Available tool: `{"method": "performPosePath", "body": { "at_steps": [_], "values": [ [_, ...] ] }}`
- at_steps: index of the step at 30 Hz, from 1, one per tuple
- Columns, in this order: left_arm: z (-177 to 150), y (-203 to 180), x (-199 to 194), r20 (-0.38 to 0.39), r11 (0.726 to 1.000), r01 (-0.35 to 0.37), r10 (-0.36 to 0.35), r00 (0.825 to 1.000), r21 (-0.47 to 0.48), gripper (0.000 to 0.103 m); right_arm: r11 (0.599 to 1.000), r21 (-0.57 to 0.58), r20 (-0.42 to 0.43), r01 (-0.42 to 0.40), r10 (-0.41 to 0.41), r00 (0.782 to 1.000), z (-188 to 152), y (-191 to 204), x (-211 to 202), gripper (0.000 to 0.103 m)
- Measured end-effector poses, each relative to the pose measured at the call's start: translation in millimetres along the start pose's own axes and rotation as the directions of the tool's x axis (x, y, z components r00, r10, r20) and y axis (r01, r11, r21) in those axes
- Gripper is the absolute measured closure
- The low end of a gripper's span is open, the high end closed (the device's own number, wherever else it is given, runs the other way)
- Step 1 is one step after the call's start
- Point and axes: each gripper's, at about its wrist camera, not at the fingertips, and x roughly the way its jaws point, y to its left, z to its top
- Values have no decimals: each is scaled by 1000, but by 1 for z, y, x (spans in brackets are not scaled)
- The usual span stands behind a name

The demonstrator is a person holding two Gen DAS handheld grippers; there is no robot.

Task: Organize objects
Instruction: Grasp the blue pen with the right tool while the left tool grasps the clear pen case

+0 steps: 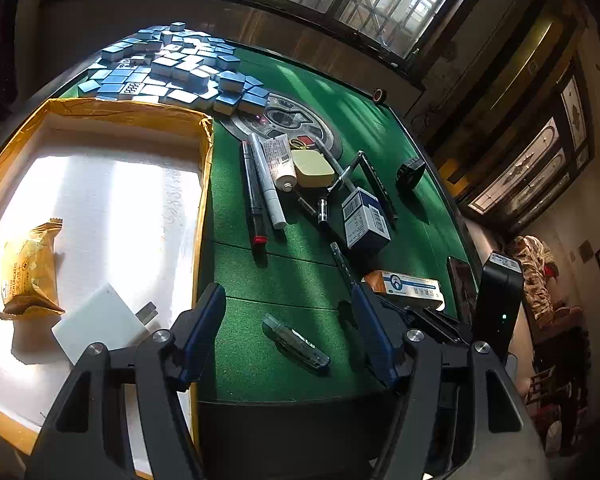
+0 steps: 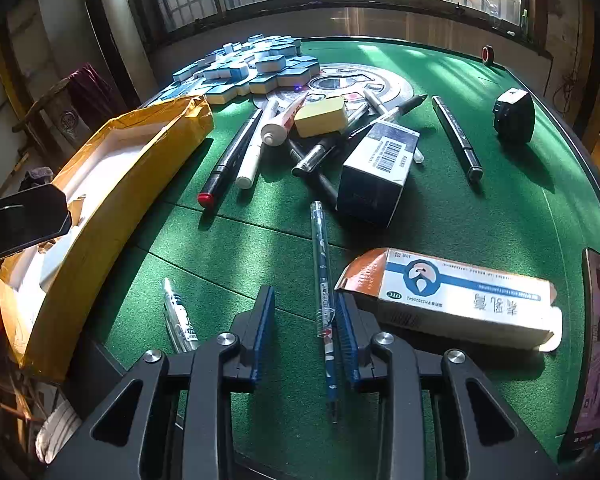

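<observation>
A green felt table [image 2: 480,208] carries a scatter of small things. The right tongs [image 2: 306,332] hang low over its near edge, jaws narrowed around a blue pen [image 2: 323,280] that lies on the felt between the blue pads. The pen runs close along the right-hand pad; whether that pad touches it cannot be told, and a clear gap remains on the left side, so the pen is not yet gripped. Just right of the pen lies a white and orange medicine carton [image 2: 456,300].

The left tongs [image 1: 288,332] stand wide open, holding nothing, above a small clear pen [image 1: 296,340] on the felt. To their left sits a yellow-taped tray [image 1: 132,114] containing a snack packet [image 1: 30,268] and a white charger [image 1: 100,328].

Farther back lie markers, a tube, a yellow case, a blue and white box [image 2: 376,172] and a heap of mahjong tiles [image 2: 256,66].
</observation>
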Motion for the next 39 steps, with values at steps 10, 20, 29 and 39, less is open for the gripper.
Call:
{"method": "performPosePath", "body": {
  "at_steps": [10, 20, 29, 39],
  "values": [
    [-19, -29, 23, -153, 997, -31, 41, 987, 70, 38, 1000, 3, -10, -14, 14, 1000, -4, -8, -3, 95],
    [-29, -36, 54, -261, 992, -100, 117, 958, 77, 56, 997, 65, 6, -49, 49, 999, -5, -20, -5, 95],
    [-23, -36, 79, -258, 978, -178, 201, 945, 109, 66, 993, 86, 7, -86, 86, 996, -6, -25, -5, 95],
    [-21, -31, 80, -182, 958, -230, 260, 949, 169, 89, 995, 26, -1, -101, 101, 995, -7, -11, -5, 87]
  ]
}}
